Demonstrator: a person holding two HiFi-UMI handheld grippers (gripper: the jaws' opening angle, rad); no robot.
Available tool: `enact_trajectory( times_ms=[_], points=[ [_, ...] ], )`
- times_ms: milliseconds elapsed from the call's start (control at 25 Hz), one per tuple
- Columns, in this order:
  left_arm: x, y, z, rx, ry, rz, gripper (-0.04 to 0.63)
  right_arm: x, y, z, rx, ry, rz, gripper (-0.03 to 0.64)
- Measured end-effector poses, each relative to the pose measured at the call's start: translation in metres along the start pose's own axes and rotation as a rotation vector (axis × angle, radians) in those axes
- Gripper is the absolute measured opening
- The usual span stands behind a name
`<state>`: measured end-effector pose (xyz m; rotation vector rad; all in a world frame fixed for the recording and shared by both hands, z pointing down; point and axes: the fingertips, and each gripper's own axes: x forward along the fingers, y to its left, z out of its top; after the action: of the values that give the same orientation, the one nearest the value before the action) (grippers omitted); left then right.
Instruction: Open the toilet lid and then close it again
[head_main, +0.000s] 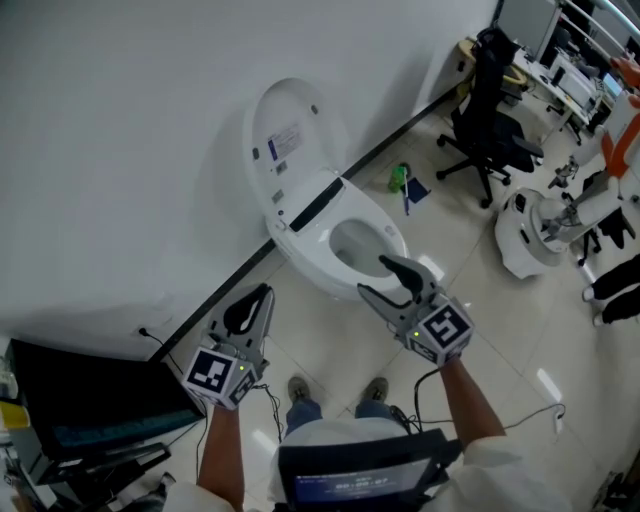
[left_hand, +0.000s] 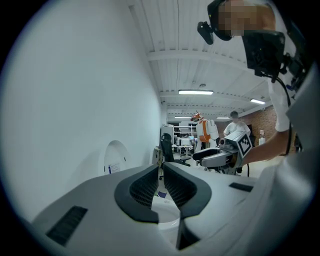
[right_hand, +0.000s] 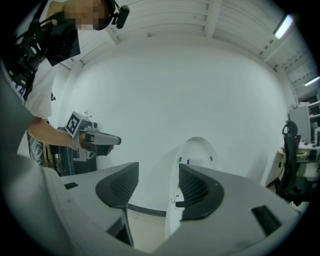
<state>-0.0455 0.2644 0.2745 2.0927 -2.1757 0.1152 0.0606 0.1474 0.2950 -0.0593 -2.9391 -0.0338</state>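
White wall fills the head view from 9 to 12 o'clock and meets the tiled floor along a dark skirting strip; bare tiles run toward 3 o'clock as far as an office chair at 1 and a white machine at 3. At 12 the toilet lid stands raised against the wall, and the bowl is uncovered, showing its pale inside. The left gripper, at 8 near the skirting, has its jaws together on nothing, while the right gripper, at 4, hovers over the bowl's front rim, jaws apart and empty.
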Motion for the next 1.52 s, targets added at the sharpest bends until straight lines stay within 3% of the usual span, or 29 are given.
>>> enact_trajectory(
  times_ms=[480,680,920,1080,1240,1520],
  points=[
    [0.041,-0.071,-0.008,-0.056,0.004,0.129,0.025,-0.085,-0.068,-0.03,-0.006,0.057,0.083,0.238],
    [0.049,-0.088,-0.013,-0.057,0.009,0.161,0.025,-0.093,-0.087,-0.041,-0.028,0.067,0.129,0.238],
    [0.04,-0.04,-0.016,-0.034,-0.003,0.272,0.025,-0.052,-0.105,-0.043,-0.049,0.114,0.224,0.238],
    [0.054,0.01,-0.021,-0.081,-0.023,0.352,0.025,-0.006,-0.144,-0.025,-0.082,0.128,0.264,0.238],
    [0.092,0.05,-0.006,-0.052,-0.049,0.37,0.025,0.03,-0.2,0.001,-0.118,0.141,0.265,0.238],
    [0.18,0.042,0.015,-0.073,-0.045,0.381,0.025,0.065,-0.306,0.015,-0.172,0.177,0.418,0.238]
  ],
)
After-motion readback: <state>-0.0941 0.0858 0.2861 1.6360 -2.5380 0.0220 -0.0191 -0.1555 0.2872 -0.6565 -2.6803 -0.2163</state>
